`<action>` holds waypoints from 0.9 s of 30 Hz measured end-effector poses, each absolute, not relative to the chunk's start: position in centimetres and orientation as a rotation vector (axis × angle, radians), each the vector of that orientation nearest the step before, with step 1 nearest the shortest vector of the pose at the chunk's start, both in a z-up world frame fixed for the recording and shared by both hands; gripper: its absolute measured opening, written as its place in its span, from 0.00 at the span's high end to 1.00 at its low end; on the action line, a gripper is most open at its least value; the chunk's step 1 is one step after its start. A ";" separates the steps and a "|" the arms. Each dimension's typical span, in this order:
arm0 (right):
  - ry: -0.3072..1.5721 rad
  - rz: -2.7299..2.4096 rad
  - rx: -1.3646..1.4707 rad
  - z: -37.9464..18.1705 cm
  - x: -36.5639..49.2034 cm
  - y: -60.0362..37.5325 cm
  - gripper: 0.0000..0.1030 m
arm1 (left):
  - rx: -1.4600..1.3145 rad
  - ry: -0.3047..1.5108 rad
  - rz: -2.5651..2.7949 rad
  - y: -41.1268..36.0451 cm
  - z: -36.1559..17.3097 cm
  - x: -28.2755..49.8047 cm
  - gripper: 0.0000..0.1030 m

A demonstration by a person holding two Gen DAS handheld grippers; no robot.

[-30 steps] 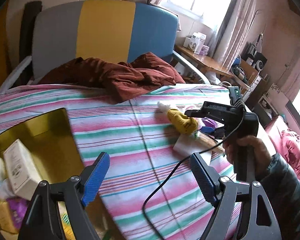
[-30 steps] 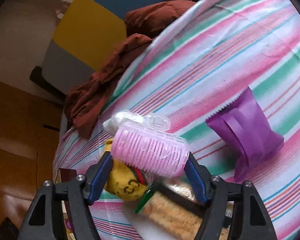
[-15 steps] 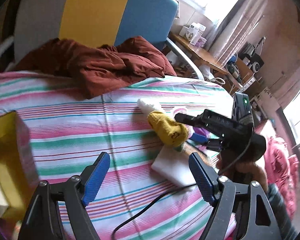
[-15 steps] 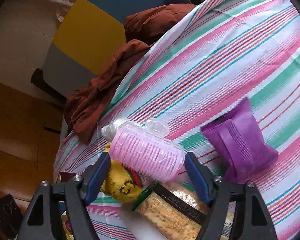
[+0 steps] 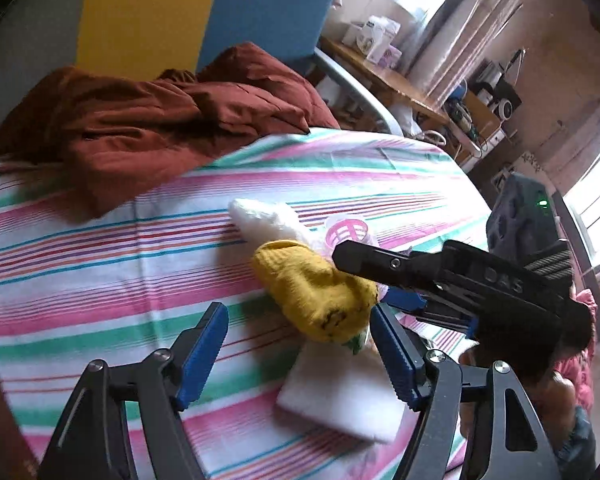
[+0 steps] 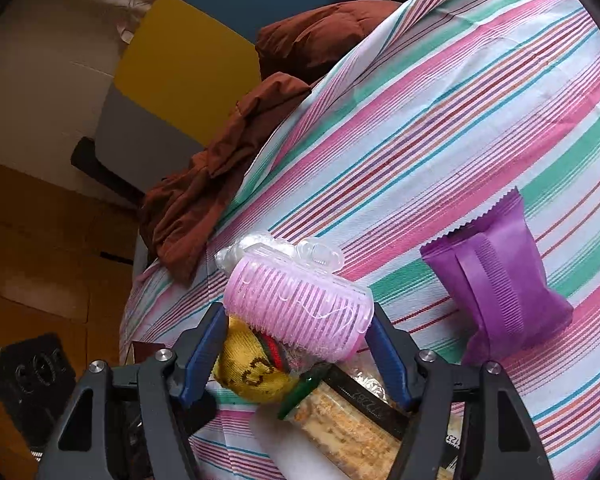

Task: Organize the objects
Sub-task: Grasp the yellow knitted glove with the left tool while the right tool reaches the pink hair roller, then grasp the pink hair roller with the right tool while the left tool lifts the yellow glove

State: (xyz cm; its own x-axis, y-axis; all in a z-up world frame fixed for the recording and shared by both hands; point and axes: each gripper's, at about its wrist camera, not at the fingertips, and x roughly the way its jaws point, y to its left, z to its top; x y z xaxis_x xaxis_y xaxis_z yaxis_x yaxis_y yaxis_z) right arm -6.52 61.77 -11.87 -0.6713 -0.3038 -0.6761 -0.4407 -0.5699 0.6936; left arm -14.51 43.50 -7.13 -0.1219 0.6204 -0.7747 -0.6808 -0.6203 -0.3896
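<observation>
Since a second earlier, our left tool point(image 5: 298, 354) had swung away from the yellow box, which left its view, and come in low over the yellow sock point(image 5: 312, 294) at centre frame. Its jaws were closing but stood apart, empty, the sock just ahead of them and no pad touching it. We saw a white fluffy piece point(image 5: 260, 220) behind the sock and a flat white pad point(image 5: 340, 396) in front of it, all on the striped bed cover point(image 5: 100, 264). A rust-brown cloth point(image 5: 160, 120) lay bunched in the upper left.

Our right tool point(image 6: 298, 344) sat in the lower middle of its own view, clamped on the pink hair roller point(image 6: 300, 304), one blue pad at each end. Below the roller we saw the sock again and a snack packet point(image 6: 348, 424). A purple packet point(image 6: 496, 280) lay apart at the right.
</observation>
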 end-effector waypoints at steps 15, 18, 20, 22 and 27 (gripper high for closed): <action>1.363 2.435 -1.213 -11.3 -6.8 61.5 0.37 | -1.183 0.094 1.798 45.6 -7.9 -13.9 0.72; 1.272 2.457 -1.227 -10.8 -6.9 60.9 0.38 | -1.179 0.083 1.808 44.8 -7.7 -13.6 0.75; 1.260 2.459 -1.225 -10.7 -6.8 61.0 0.38 | -1.172 0.095 1.824 44.3 -7.5 -13.3 0.79; 1.237 2.448 -1.198 -10.5 -6.4 61.5 0.47 | -1.175 0.089 1.835 43.6 -7.4 -13.1 0.81; 1.255 2.431 -1.189 -10.6 -6.2 62.4 0.73 | -1.205 0.053 1.835 42.0 -7.4 -13.0 0.81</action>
State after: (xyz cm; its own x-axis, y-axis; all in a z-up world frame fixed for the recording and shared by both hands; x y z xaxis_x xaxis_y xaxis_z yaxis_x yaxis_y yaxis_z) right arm -6.17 62.41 -10.61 -0.6718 -0.2042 -0.7121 -0.4622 -0.6356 0.6183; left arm -12.96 42.04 -7.43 -0.1083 0.6567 -0.7463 -0.6985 -0.5844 -0.4129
